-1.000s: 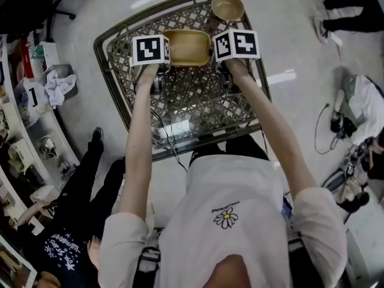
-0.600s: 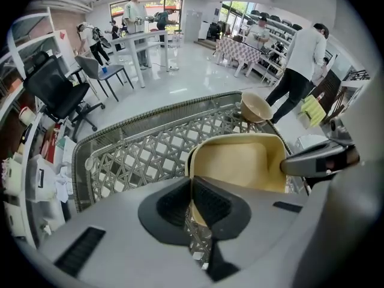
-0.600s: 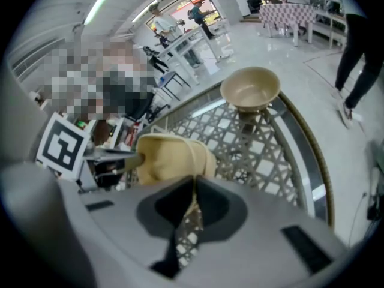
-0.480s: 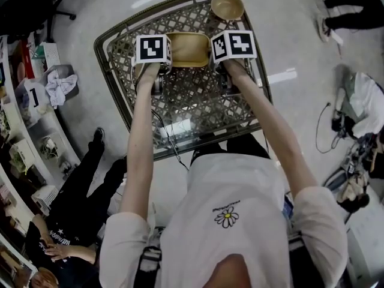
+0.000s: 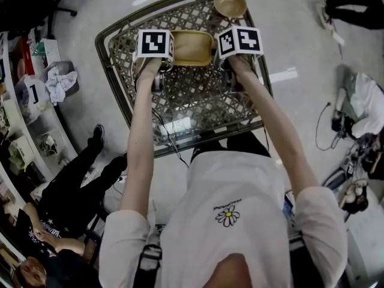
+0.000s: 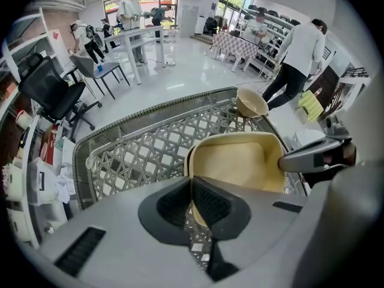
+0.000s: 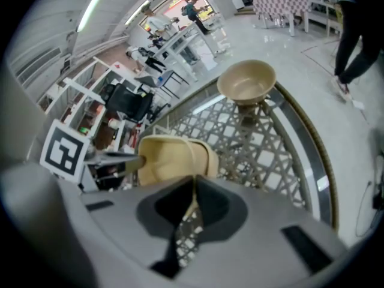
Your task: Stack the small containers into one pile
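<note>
A tan rectangular container (image 5: pixel 192 47) hangs over the far part of the lattice table (image 5: pixel 192 98), held from both sides. My left gripper (image 5: pixel 169 50) is shut on its left wall, and in the left gripper view the pads (image 6: pixel 207 200) pinch that wall of the container (image 6: pixel 237 164). My right gripper (image 5: pixel 217 48) is shut on the opposite rim, which runs between its jaws in the right gripper view, at the near edge of the container (image 7: pixel 168 158). A round tan bowl (image 5: pixel 230 3) stands alone at the table's far right corner, also seen as the bowl (image 6: pixel 251 102) and the bowl (image 7: pixel 246 83).
The table's raised wicker rim (image 5: pixel 111 59) runs round the lattice top. Shelves with clutter (image 5: pixel 27 95) line the left. A seated person (image 5: pixel 66 209) is at the lower left, and another person's legs (image 5: pixel 354 5) are at the upper right. Cables (image 5: pixel 333 122) lie on the floor to the right.
Both grippers keep their hold on the container, which has hardly moved relative to the round bowl. The view has shifted slightly and the bystander at lower left has moved.
</note>
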The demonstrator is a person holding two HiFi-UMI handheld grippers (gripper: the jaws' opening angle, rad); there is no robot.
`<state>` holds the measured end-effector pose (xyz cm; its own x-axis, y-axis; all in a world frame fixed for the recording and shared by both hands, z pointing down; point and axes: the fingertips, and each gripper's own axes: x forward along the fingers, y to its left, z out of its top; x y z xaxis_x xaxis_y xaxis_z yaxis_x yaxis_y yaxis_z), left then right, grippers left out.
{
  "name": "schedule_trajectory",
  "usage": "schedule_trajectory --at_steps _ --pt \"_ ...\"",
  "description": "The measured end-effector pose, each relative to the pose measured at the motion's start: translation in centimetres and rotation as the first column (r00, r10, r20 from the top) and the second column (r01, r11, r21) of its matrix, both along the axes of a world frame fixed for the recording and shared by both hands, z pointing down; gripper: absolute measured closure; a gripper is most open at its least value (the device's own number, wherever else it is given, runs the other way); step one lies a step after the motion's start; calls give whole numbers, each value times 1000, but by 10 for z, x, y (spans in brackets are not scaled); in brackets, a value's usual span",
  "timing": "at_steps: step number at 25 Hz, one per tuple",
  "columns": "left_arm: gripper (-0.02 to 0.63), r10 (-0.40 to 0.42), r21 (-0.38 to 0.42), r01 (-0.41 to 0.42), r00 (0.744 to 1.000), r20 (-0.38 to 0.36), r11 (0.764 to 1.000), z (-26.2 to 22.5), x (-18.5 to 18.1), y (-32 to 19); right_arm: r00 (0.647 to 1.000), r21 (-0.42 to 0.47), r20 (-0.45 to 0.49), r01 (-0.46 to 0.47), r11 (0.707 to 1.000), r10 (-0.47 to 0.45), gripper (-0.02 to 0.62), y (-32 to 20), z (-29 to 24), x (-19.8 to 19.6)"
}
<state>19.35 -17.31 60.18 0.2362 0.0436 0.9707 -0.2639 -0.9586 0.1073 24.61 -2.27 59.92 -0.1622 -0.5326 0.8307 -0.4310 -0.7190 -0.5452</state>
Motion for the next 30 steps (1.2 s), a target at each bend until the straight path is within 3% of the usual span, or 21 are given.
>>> schedule_trajectory --at_steps 3,8,20,24,30 --pt "574 -1 -6 1 999 45 1000 11 -4 -1 1000 -28 3 4 1000 -4 555 -1 9 0" --pt "574 0 -9 0 999 54 1000 16 -3 0 1000 -44 -1 0 999 0 555 -1 16 2" --pt "565 26 8 -26 1000 -4 1000 19 4 0 999 7 -49 -16 1000 16 554 -3 20 4" --pt "522 0 -17 0 999 -32 1000 12 3 4 995 49 -68 -68 996 71 482 -6 12 7" --pt "522 -29 35 33 993 -114 999 -21 11 -3 965 38 -260 -7 999 17 469 -5 -21 27"
